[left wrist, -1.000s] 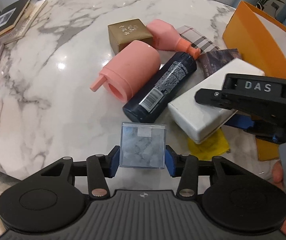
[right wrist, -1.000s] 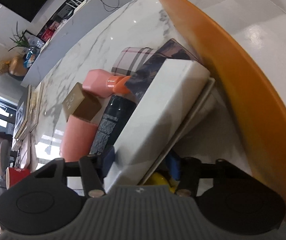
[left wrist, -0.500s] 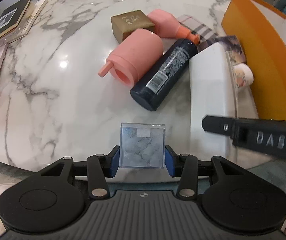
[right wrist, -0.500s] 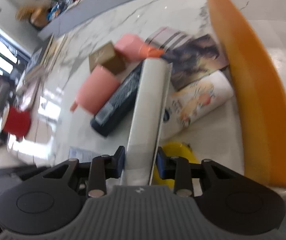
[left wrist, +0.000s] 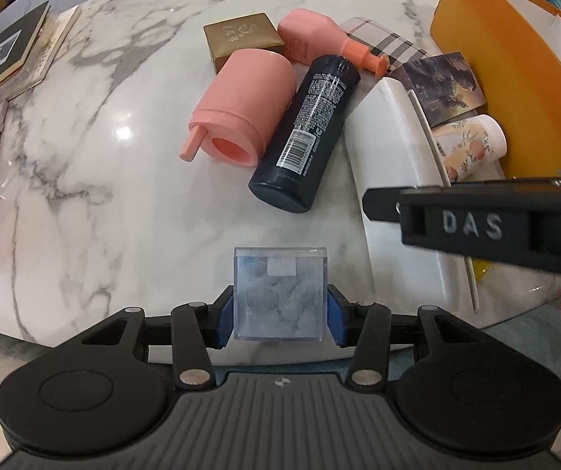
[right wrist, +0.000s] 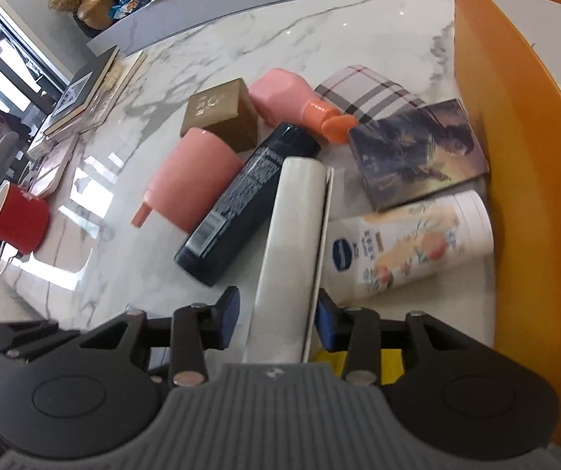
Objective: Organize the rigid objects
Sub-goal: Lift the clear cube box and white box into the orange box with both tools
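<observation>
Marble table point(left wrist: 84, 180), organizing in progress. Left gripper point(left wrist: 279, 313): blue pads either side of a small clear box point(left wrist: 279, 293), jaws easing apart, the box seemingly touched on both sides; held over the near table edge, unmoved over the last second. Right gripper point(right wrist: 272, 317): jaws opening around a white box point(right wrist: 292, 235); a gap shows at the left pad, so the grip looks released or nearly so. Change: a second ago the white box lay flat, tilted across the pile; it now stands on its long edge, thin lid side toward the lotion tube point(right wrist: 409, 246), touching the dark blue bottle point(right wrist: 241, 211) on its other side. Uncovered by that turn: the lotion tube and a picture-printed box point(right wrist: 417, 149) beside the orange bin point(right wrist: 515, 156). Judgement: the white box is being righted, not yet binned; with the jaws loosening it may topple onto the tube. Untouched: pink cup point(left wrist: 249, 105), gold box point(left wrist: 241, 37), pink bottle point(left wrist: 312, 41)
</observation>
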The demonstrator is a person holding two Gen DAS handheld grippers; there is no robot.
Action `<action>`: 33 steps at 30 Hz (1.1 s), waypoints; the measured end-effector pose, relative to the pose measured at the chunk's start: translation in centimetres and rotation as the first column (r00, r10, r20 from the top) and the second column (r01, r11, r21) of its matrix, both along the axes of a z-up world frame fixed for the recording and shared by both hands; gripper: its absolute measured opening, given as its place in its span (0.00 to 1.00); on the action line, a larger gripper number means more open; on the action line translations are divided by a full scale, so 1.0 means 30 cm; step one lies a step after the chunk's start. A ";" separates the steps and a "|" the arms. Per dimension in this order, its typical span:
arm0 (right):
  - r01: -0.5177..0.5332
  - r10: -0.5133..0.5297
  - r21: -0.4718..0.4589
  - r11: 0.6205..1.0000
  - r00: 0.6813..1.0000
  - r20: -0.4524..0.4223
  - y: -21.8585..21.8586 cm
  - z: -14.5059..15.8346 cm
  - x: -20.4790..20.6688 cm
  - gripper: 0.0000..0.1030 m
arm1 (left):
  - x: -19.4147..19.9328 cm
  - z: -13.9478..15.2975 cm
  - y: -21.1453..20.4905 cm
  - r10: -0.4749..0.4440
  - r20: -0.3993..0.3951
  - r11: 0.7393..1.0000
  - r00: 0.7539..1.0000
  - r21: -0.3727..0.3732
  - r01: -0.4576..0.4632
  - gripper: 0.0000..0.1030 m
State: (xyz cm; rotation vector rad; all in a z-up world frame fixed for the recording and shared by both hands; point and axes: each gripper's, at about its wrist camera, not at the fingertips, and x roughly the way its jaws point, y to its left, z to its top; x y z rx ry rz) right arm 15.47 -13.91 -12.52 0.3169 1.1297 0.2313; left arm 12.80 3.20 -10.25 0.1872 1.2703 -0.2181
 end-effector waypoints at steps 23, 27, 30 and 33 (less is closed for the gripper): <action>0.009 -0.010 0.007 1.000 0.986 0.168 -0.106 0.240 -0.094 0.28 | -0.060 0.233 -0.089 -0.077 0.184 0.995 0.980 -0.050 0.088 0.50; 0.029 -0.028 -0.003 1.000 0.977 0.214 -0.182 0.327 -0.113 0.28 | -0.054 0.321 -0.163 -0.124 0.238 0.985 0.963 -0.084 0.148 0.50; 0.067 -0.064 -0.007 0.998 0.968 0.244 -0.269 0.386 -0.118 0.28 | -0.049 0.378 -0.238 -0.182 0.283 0.972 0.942 -0.095 0.217 0.50; 0.111 -0.102 -0.017 0.994 0.955 0.277 -0.360 0.433 -0.118 0.28 | -0.042 0.430 -0.333 -0.260 0.331 0.949 0.907 -0.087 0.304 0.50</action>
